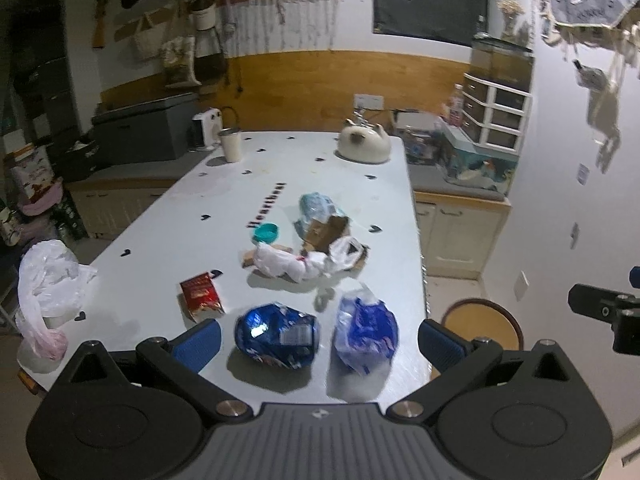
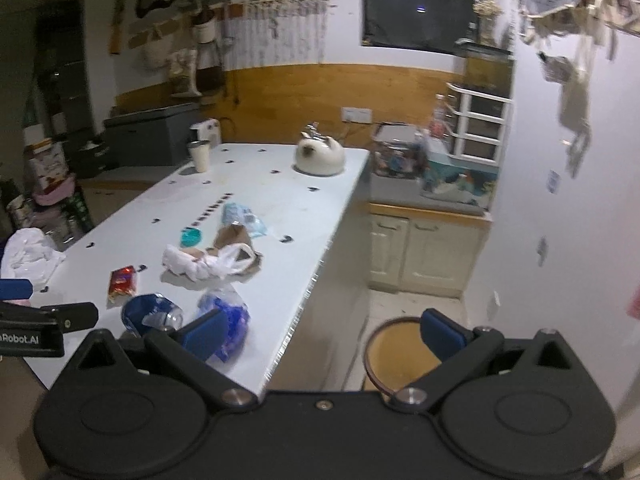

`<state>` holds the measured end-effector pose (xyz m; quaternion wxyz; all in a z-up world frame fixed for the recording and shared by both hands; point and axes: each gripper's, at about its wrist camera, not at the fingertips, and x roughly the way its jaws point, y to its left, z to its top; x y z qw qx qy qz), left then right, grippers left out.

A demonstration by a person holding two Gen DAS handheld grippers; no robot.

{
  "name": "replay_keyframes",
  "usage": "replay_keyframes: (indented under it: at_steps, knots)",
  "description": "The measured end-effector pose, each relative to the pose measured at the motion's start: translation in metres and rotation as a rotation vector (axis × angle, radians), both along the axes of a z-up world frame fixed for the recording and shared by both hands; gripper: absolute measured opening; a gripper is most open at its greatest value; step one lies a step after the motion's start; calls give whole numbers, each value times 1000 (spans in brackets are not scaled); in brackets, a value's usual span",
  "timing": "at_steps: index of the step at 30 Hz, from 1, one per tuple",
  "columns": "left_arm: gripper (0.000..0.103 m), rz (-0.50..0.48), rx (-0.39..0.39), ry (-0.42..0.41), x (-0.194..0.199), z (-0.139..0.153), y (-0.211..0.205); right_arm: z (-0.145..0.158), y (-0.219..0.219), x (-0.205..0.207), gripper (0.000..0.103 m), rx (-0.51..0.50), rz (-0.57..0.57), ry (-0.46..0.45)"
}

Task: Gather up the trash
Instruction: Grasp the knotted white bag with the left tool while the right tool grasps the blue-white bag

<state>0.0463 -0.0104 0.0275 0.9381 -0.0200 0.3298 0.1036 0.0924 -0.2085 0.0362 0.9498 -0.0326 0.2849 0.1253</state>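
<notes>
Nearest us, two blue wrappers (image 1: 276,338) lie by the table's (image 1: 280,160) near edge, so our left gripper (image 1: 318,342) hovers there, jaws apart and empty; the right gripper (image 2: 320,334) likewise gapes past the right edge.

Left gripper (image 1: 319,338) and right gripper (image 2: 324,334), matte black linkages, blue pads (image 1: 198,340), silver screws

The left gripper (image 1: 320,338) is held with its jaws spread wide, both blue pads (image 1: 198,344) well apart and nothing gripped between them. The right gripper (image 2: 326,334) is likewise held wide open and empty, positioned just to the right of the left one and pointed the same way.
</notes>
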Motion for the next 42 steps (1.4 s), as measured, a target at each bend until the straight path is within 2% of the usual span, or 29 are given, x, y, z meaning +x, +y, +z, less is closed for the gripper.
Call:
replay_keyframes:
  at_steps: [6,11,16,21,26,32,36,42]
  knots:
    - [103,11,-22,6,27,-5,29,-1,25,32,103,5,47,8]
    - [103,-36,-70,40,59,-22,69,-15,54,62,103,14,23,37]
    - [103,-110,-108,76,93,-39,112,-36,81,90,103,59,-59,90]
    - [103,-179,-89,123,132,-56,144,-62,109,114,103,71,-109,139]
    - [103,-265,-71,160,173,-71,158,-97,131,131,103,72,-150,226]
    - [103,-480,-17,158,223,-86,155,-127,147,143,103,84,-166,339]
    - [103,-686,54,133,253,-96,143,-136,151,146,103,84,-181,375]
    - [103,-915,152,284,291,-127,130,-141,150,144,103,78,-178,413]
